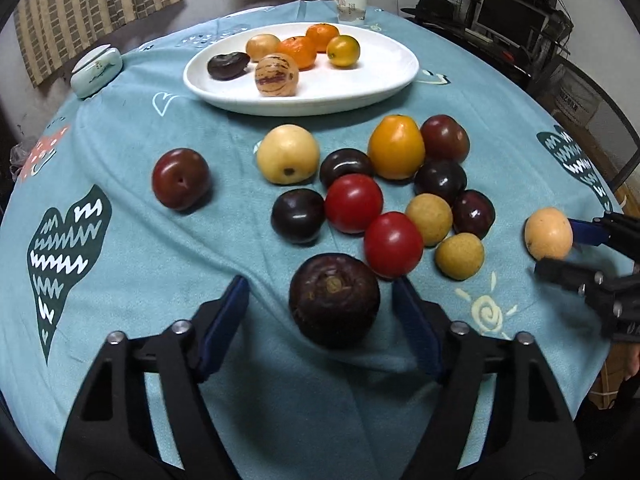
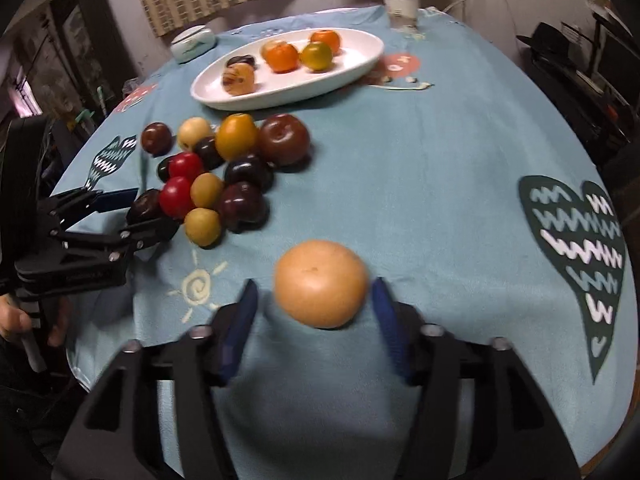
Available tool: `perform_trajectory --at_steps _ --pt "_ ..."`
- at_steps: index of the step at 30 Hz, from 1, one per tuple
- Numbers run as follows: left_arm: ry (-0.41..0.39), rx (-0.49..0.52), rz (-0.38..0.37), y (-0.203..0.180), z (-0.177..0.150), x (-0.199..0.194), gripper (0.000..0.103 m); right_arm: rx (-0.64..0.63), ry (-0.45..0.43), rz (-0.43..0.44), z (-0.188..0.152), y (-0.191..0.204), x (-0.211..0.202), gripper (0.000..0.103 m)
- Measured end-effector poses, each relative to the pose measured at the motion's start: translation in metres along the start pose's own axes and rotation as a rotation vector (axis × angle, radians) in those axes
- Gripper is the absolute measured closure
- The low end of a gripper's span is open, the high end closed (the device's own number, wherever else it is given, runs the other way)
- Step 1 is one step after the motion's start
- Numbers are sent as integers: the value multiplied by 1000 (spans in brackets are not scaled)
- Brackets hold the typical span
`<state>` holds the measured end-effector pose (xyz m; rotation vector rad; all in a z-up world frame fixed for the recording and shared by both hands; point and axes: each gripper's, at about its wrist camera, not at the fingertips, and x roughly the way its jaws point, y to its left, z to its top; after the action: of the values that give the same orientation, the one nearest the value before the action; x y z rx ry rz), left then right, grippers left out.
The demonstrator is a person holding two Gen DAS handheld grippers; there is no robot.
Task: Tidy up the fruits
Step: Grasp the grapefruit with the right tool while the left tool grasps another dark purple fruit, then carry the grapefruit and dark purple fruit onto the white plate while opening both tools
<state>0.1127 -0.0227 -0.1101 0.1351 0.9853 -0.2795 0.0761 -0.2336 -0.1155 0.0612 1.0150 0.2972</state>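
A white oval plate (image 1: 360,92) at the far side of the table holds several fruits. Loose fruits lie in a cluster (image 1: 392,192) mid-table. My left gripper (image 1: 320,300) is open around a dark purple-brown fruit (image 1: 334,300) on the cloth, with gaps on both sides. My right gripper (image 2: 314,292) is open around a pale orange round fruit (image 2: 320,284), which also shows in the left wrist view (image 1: 548,233). The plate (image 2: 348,68) and cluster (image 2: 224,168) show in the right wrist view, with the left gripper (image 2: 140,210) at the cluster's near left edge.
A paper cup (image 1: 350,5) stands behind the plate. A small pale green lidded dish (image 1: 96,72) sits at the far left. A lone dark red plum (image 1: 181,179) lies left of the cluster. The teal cloth (image 1: 120,280) covers the round table; shelves and a monitor stand at right.
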Motion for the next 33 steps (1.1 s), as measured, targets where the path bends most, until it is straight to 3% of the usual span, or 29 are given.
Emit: perform_trajectory --at_steps 1,2,3,4,17,27,30,33 --pt "-7 -3 -2 1 -1 -2 47 -4 -15 -15 0 2 1 40" --pt "-16 -7 -12 3 -1 -5 56 -9 -30 -28 0 4 2 47" --pt "-21 -12 -19 4 -2 -8 59 -26 -40 -61 -1 7 2 56" --pt "-25 -23 -31 7 -3 -10 61 -36 -43 -80 1 9 3 57" --pt "-82 -65 -78 19 -10 -38 63 -7 -118 -35 11 20 -26 57" --pt "-19 -44 -87 14 -12 -12 61 6 -104 -34 11 22 -25 57" --pt "-20 0 -45 4 -15 -12 60 14 -110 -32 10 21 -25 57" --pt "-22 -27 -61 5 -18 -16 61 26 -111 -26 9 19 -25 57"
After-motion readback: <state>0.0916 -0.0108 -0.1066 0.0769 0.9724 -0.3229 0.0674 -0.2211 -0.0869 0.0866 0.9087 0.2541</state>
